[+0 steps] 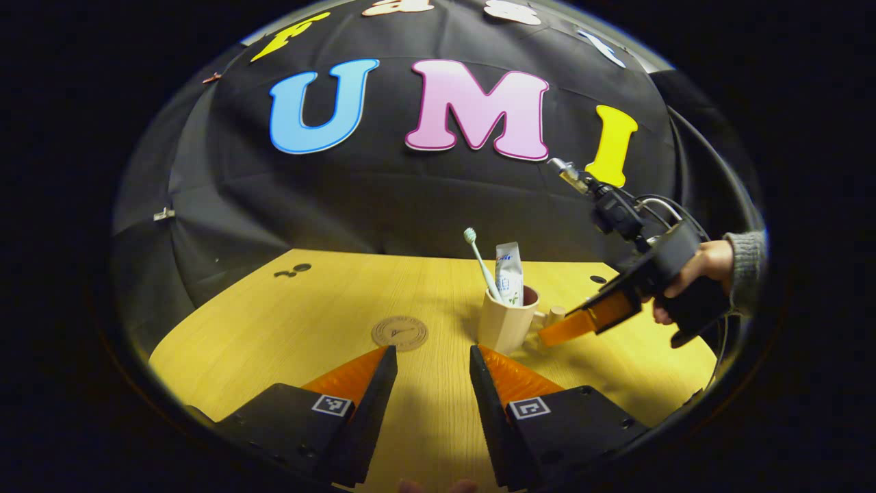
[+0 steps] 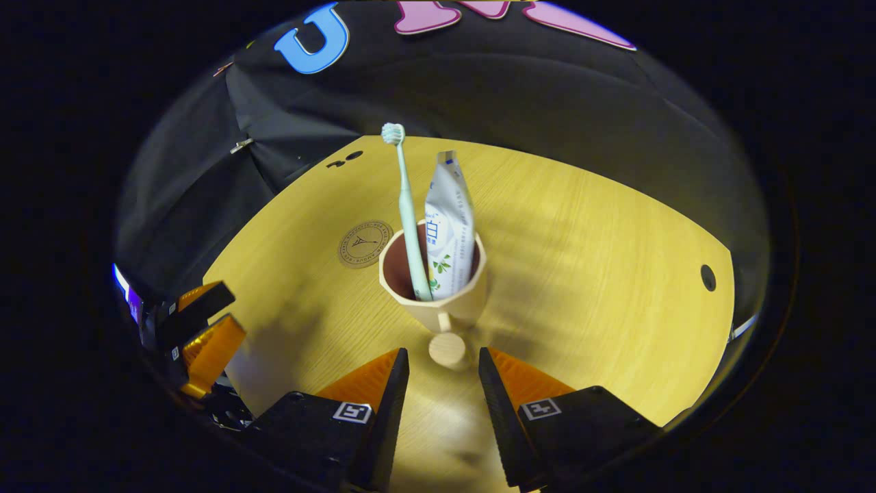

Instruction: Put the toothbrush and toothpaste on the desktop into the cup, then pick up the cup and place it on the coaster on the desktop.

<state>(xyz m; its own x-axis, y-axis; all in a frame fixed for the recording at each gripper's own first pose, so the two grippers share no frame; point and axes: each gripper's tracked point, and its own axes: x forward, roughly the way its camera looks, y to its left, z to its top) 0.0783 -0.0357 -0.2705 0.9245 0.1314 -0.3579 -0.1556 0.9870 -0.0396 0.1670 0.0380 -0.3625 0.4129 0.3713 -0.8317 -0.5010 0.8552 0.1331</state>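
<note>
Both claws released, right claw [image 2: 443, 363] at cup [image 2: 438, 301] handle, coaster [image 2: 365, 244] near, left claw [image 1: 432, 359] apart.

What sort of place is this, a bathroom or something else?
Probably a staged recording booth, not a bathroom: black cloth wall, bare pale wooden desktop, and a beige faceted cup of props, approached by a hand-held right gripper.

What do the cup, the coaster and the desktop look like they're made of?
The cup looks like matte plastic or a wood-fibre blend: smooth beige outside, faceted walls, reddish-brown inside. Its round knob handle shows faint grain, so probably wood. The coaster seems to be cork or thin wood, tan with a dark printed ring. The desktop shows straight pale grain with a slight sheen, likely laminate or veneer.
</note>
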